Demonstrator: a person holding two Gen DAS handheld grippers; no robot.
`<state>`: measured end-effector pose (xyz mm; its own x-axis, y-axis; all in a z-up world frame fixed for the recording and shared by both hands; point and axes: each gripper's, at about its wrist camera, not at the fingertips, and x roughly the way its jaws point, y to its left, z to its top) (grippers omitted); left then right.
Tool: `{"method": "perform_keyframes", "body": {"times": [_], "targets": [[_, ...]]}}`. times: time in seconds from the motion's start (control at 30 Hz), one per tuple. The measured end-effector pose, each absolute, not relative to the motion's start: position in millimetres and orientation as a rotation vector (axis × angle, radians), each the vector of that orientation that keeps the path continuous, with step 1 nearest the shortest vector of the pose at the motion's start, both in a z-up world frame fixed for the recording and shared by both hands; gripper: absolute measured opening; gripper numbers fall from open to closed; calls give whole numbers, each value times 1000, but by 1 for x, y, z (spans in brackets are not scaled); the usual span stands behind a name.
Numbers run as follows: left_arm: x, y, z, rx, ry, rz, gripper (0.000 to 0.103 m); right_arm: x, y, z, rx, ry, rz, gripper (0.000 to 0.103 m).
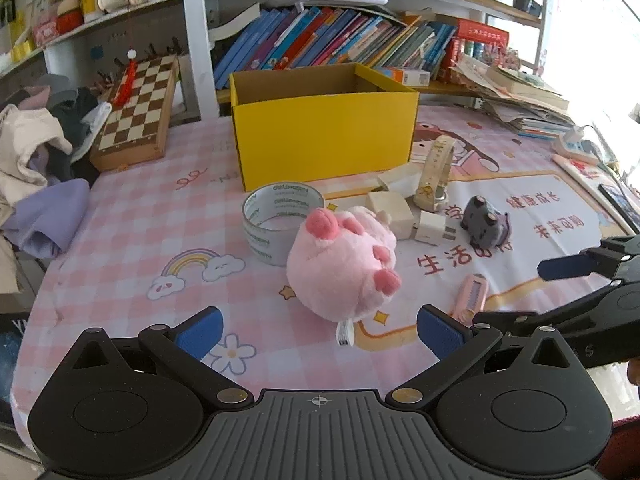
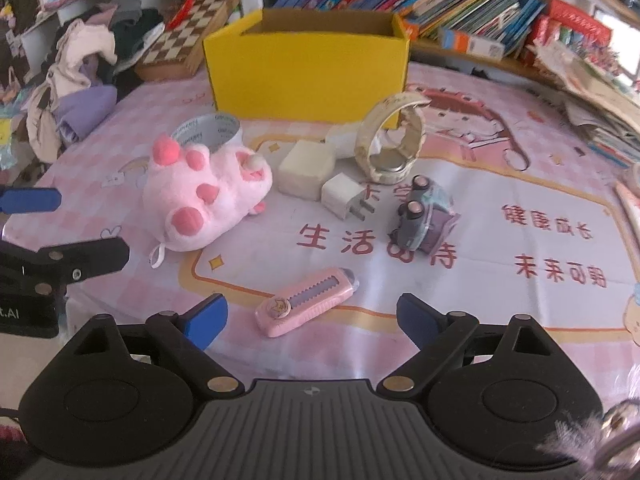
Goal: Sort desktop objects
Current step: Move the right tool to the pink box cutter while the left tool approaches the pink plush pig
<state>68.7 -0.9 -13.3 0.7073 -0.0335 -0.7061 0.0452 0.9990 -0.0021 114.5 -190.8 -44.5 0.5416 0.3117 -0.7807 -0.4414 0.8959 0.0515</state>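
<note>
Your left gripper (image 1: 319,332) gapes empty, the pink plush (image 1: 344,264) just ahead. Your right gripper (image 2: 312,320), equally spread, has the pink utility knife (image 2: 306,295) between its tips (slim, flat; it could skid away if pinched off-centre).

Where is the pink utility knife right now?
The pink utility knife lies flat on the tablecloth just ahead of the open right gripper, nearer than the pink plush toy and toy car.

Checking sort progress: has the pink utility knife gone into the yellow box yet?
No, the pink utility knife lies on the table mat, well in front of the yellow box.
</note>
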Motion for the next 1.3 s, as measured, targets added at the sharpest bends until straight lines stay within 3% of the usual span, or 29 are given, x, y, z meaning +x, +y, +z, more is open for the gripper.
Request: {"method": "perform_keyframes", "body": {"times": [0.53, 0.67, 0.83, 1.0, 1.07, 1.3], "targets": [[100, 1, -30, -8, 839, -55, 103, 148, -174, -69, -227, 1018, 498, 92], [106, 1, -32, -6, 843, -68, 103, 152, -170, -73, -246, 1036, 506, 80], [113, -1, -34, -4, 849, -84, 103, 155, -170, -74, -268, 1036, 506, 72], [120, -4, -37, -3, 852, -99, 103, 158, -171, -74, -279, 1026, 508, 71], [123, -5, -38, -3, 852, -102, 103, 159, -174, -73, -277, 1018, 498, 66], [134, -8, -44, -1, 862, -90, 103, 165, -181, -72, -271, 1019, 473, 66]]}}
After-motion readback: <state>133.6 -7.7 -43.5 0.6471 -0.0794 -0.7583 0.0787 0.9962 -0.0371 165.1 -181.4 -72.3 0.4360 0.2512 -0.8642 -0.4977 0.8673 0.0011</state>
